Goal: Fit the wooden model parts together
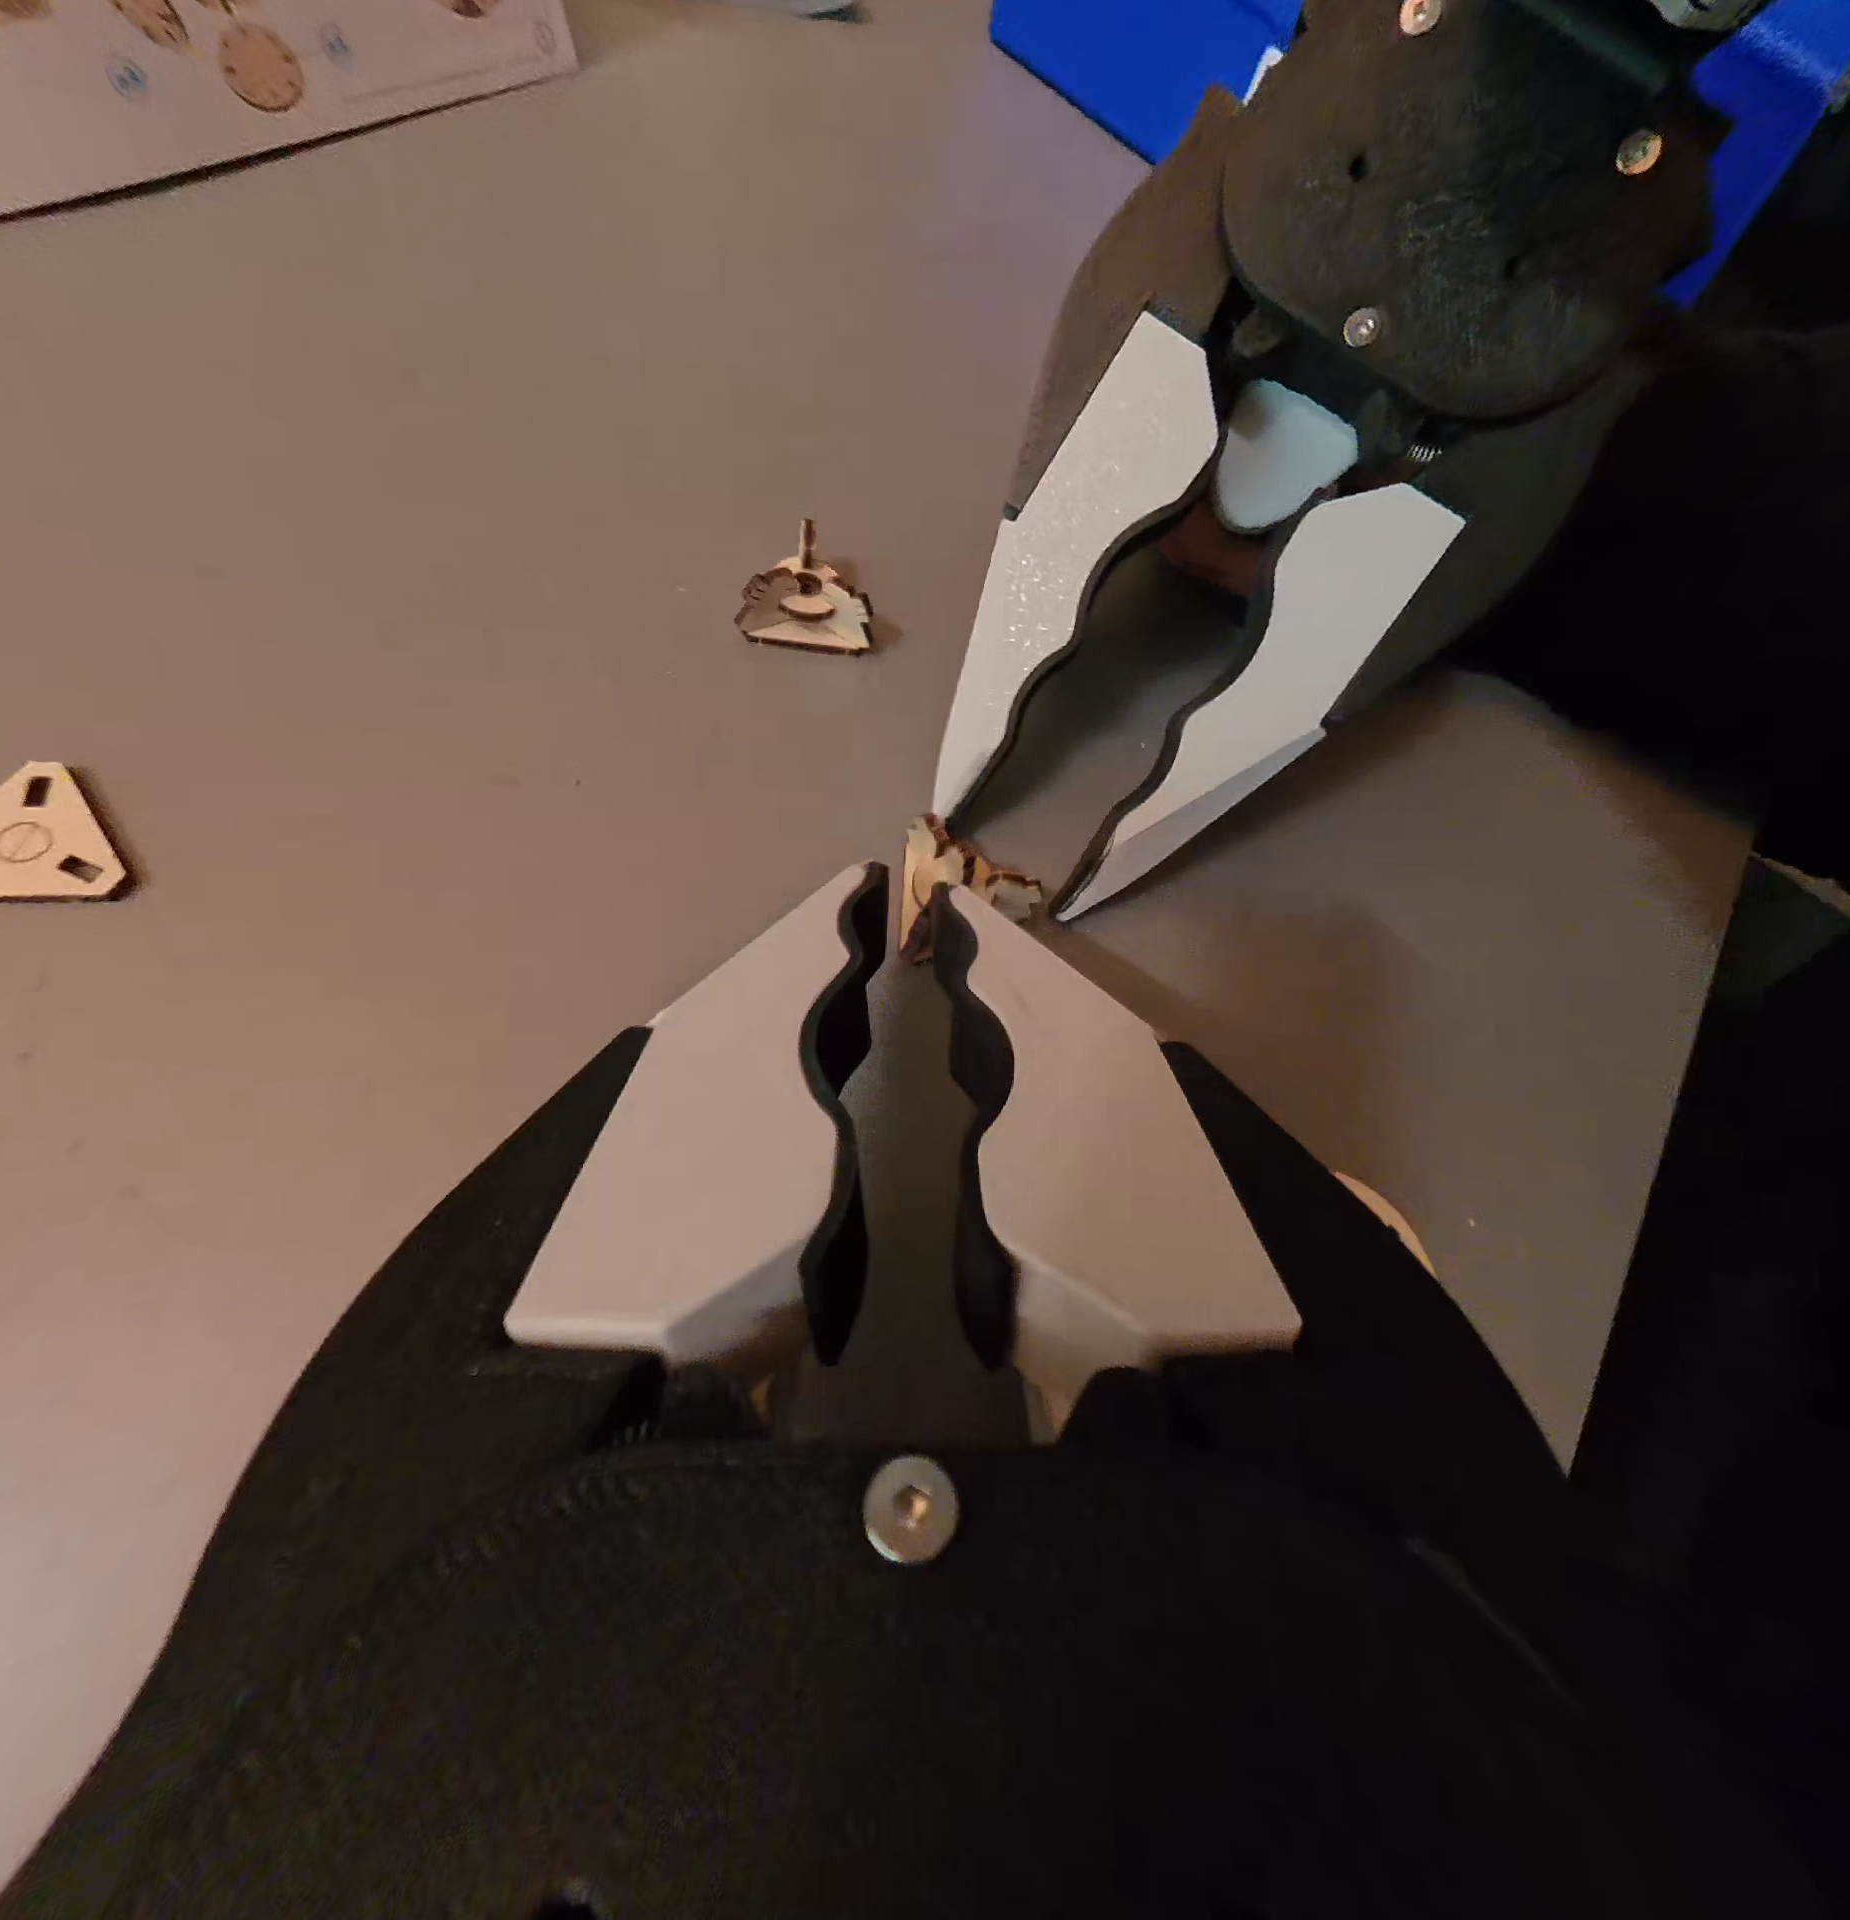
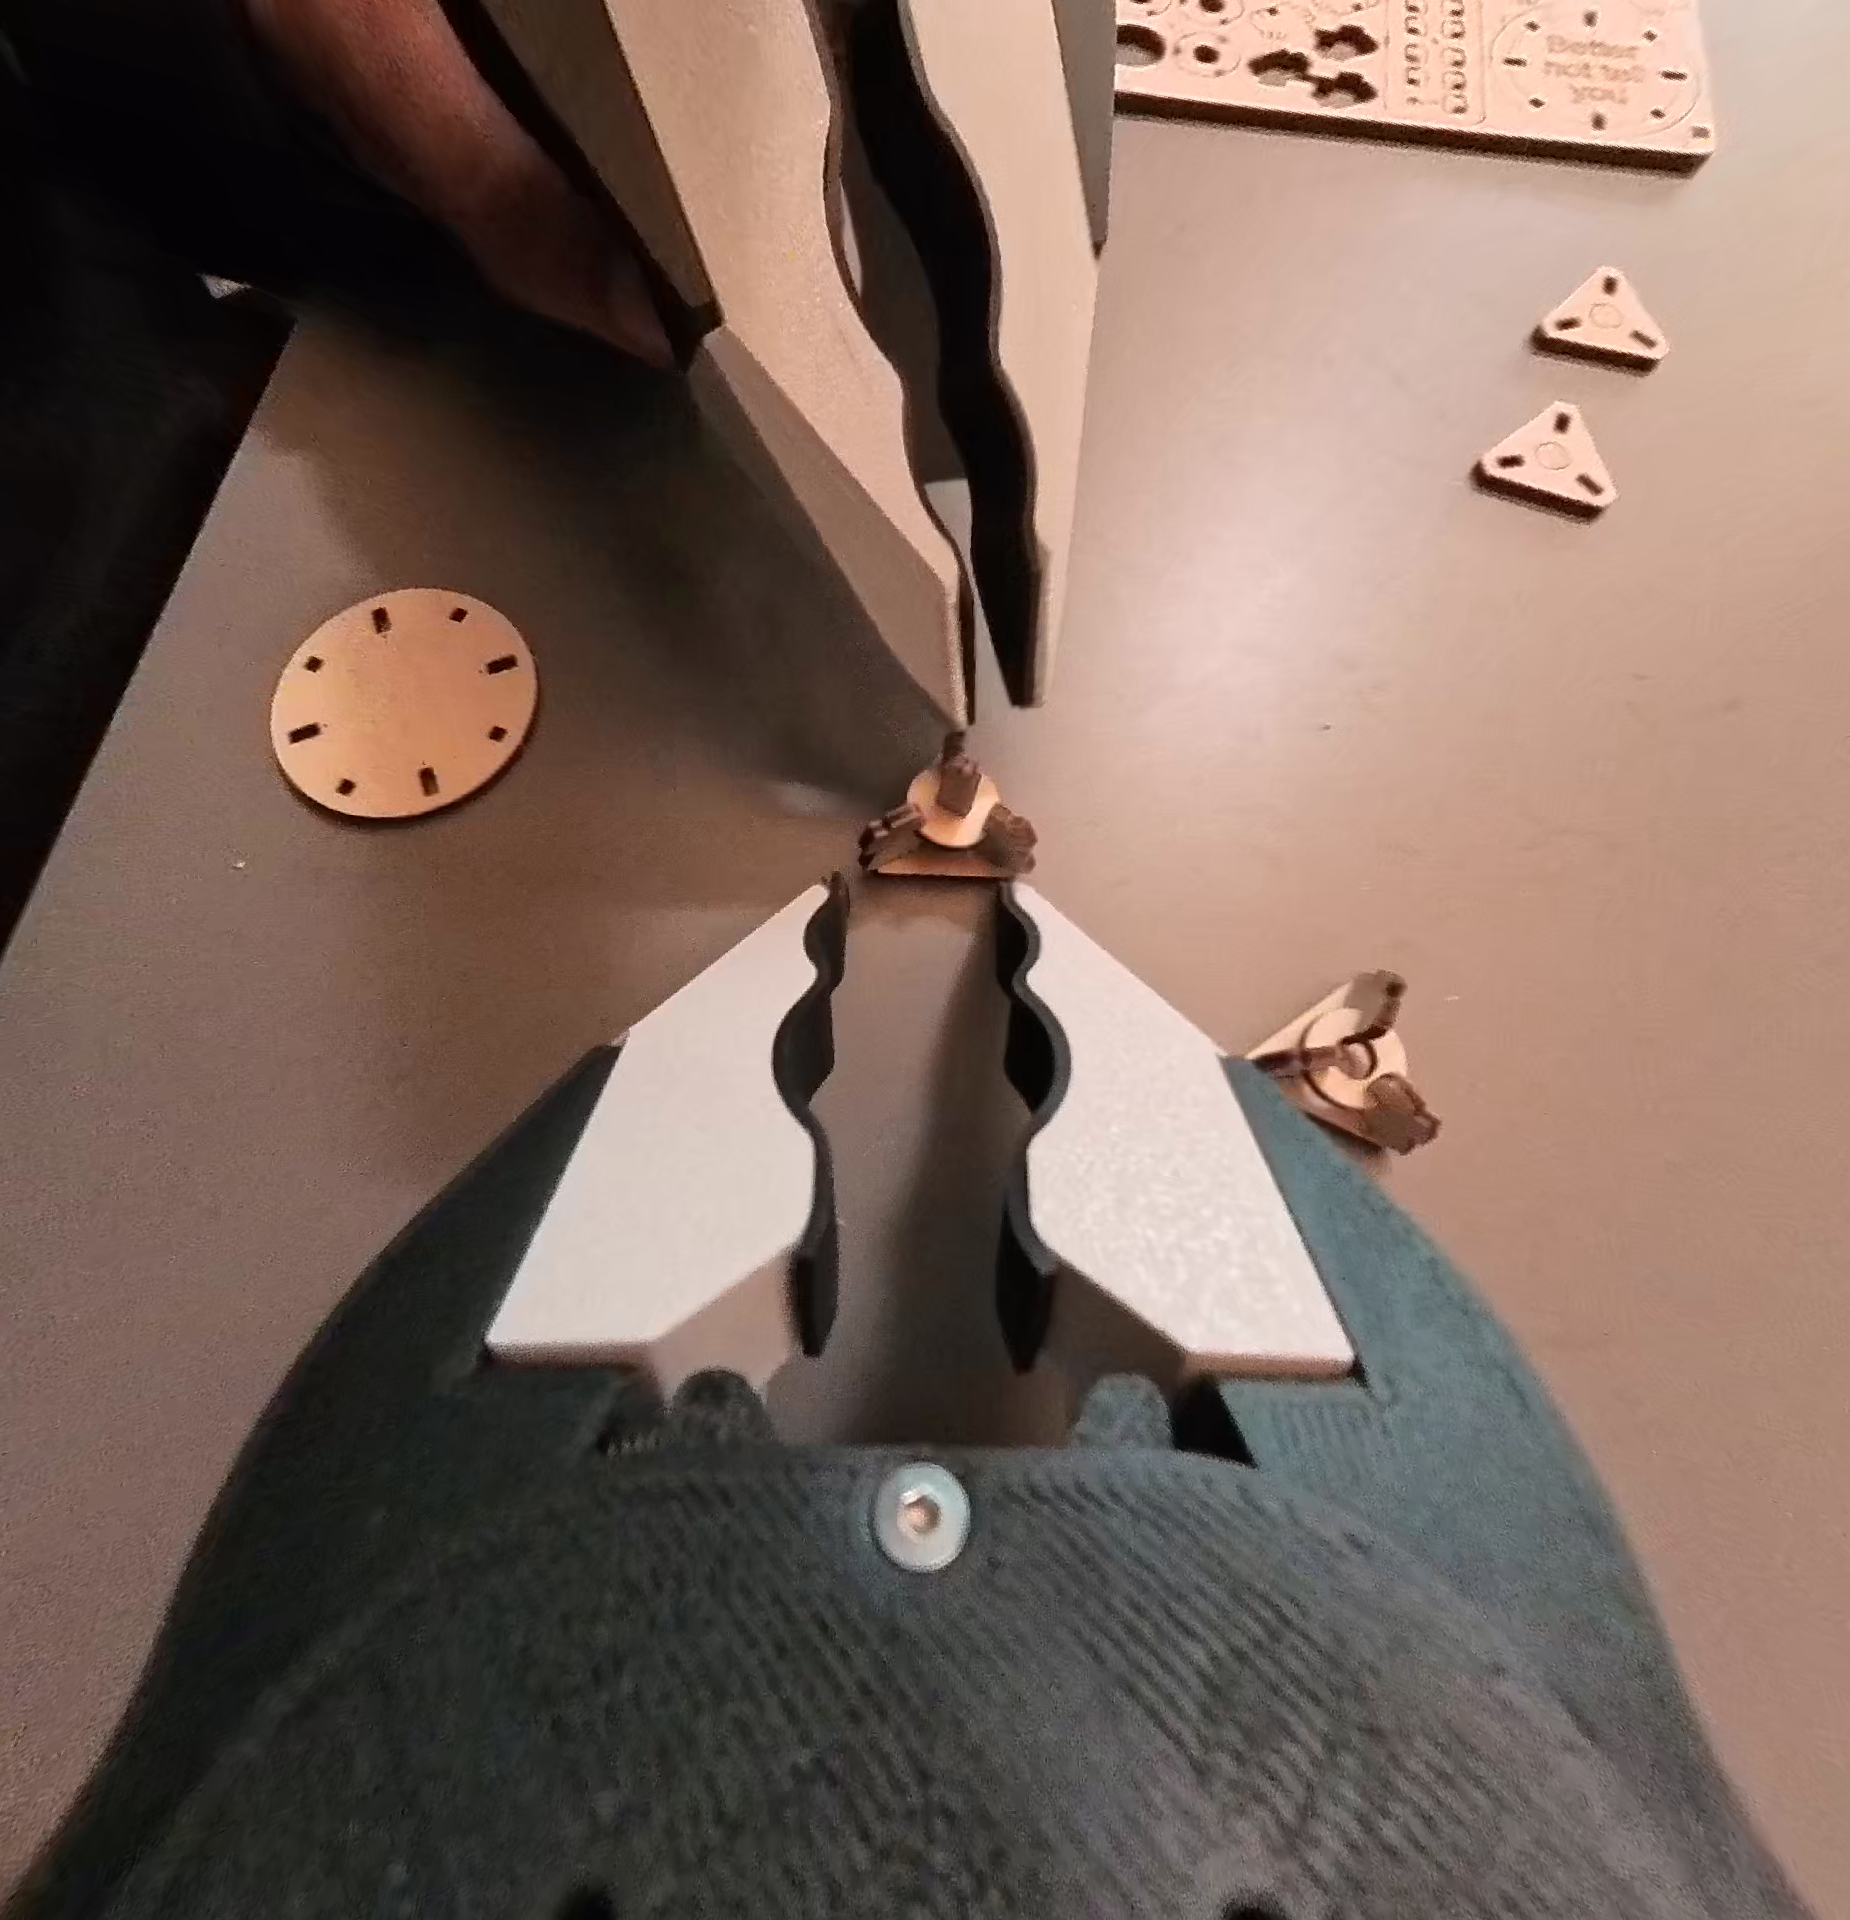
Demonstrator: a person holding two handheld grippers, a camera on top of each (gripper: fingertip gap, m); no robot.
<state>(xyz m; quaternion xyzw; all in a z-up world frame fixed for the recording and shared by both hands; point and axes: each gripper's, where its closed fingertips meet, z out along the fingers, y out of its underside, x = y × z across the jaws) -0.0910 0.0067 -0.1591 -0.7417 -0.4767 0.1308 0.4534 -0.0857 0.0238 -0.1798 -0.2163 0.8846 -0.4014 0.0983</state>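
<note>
A small wooden assembly (image 2: pixel 947 831), a triangular base with a round washer and an upright peg, stands on the grey table (image 2: pixel 1316 675). My right gripper (image 2: pixel 921 888) is open, its fingertips just short of the base on either side and not pressing it. My left gripper (image 2: pixel 996 709) comes down from above with its jaws a little apart, tips just over the peg's top and not gripping it. In the left wrist view the assembly (image 1: pixel 931 883) shows just beyond my left gripper (image 1: pixel 913 894), flanked by the right gripper's fingertips (image 1: pixel 1092 883).
A second similar assembly (image 2: pixel 1347 1060) lies to the right; it also shows in the left wrist view (image 1: pixel 807 608). Two triangular wooden plates (image 2: pixel 1601 322) (image 2: pixel 1546 462), a slotted round disc (image 2: pixel 403 701), a punched wooden sheet (image 2: pixel 1420 73), a printed sheet (image 1: pixel 225 83) and a blue box (image 1: pixel 1118 52) lie around. Both grippers' tips are close together, under 4 cm apart.
</note>
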